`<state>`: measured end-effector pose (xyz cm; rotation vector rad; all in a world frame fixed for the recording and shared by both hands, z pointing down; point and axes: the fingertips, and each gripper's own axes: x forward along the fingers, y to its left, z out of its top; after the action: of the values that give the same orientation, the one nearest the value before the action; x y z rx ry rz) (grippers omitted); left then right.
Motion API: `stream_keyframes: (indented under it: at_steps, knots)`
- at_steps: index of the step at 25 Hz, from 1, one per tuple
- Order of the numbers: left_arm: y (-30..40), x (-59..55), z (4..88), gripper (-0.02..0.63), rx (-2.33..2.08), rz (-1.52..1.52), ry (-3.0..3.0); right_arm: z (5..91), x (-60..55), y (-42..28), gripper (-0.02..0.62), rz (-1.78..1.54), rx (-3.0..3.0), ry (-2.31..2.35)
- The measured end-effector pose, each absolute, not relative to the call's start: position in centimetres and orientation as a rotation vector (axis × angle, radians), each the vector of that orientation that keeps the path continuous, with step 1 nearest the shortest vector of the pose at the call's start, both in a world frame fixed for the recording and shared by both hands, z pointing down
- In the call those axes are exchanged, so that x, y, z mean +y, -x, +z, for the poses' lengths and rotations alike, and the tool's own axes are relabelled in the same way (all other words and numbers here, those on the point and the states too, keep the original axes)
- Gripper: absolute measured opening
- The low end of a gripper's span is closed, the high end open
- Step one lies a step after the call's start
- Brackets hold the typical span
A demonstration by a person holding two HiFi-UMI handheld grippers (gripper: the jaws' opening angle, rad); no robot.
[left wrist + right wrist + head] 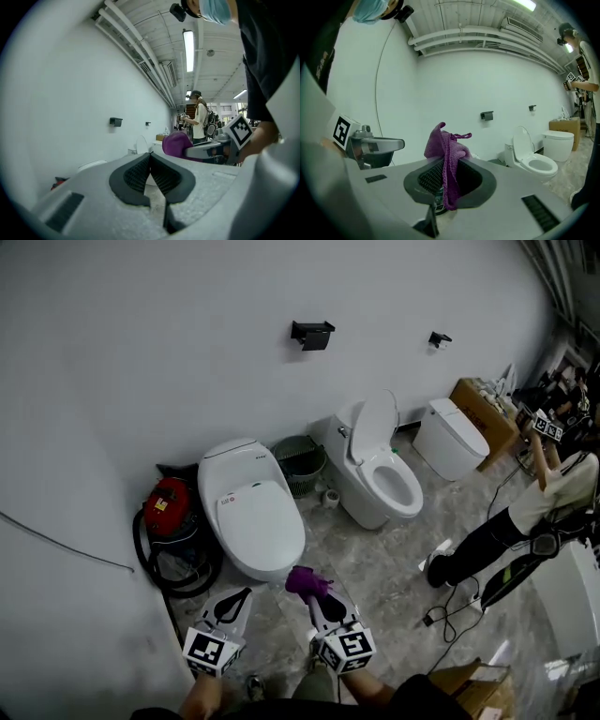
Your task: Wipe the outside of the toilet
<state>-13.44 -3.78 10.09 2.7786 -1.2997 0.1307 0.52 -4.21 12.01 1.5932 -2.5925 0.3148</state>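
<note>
Your right claw (pixel 319 599) is low in the head view, jaws pinched on a purple cloth (pixel 306 582) that bunches up above the tips. In the right gripper view the cloth hangs down between the ribbed pads. Your left claw (pixel 234 597) is beside it, jaws pressed together with nothing between them. Both claws point toward the closed-lid toilet (pixel 251 517), which stands against the white wall (pixel 141 352). The cloth is just beside its front end, and you cannot tell whether the two touch.

A red vacuum (pixel 169 506) with a black hose sits to the left of that toilet, against the wall. To its right is a wire waste basket (pixel 300 463), then a second toilet (pixel 380 479) with its lid raised, and farther along a third toilet (pixel 450 439) next to a cardboard box (pixel 483 407). A person (pixel 548 498) stands on the marbled floor (pixel 394 568) at the far right, well apart from you.
</note>
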Motion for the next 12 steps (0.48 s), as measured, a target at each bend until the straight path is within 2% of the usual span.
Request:
stream_keyframes:
  at_steps: [12]
  knots:
    - [18.3, 0.8, 7.4, 0.006, -1.306, 0.100, -2.790, 9.9, -0.2, 2.7, 0.049, 0.304, -2.557, -1.642]
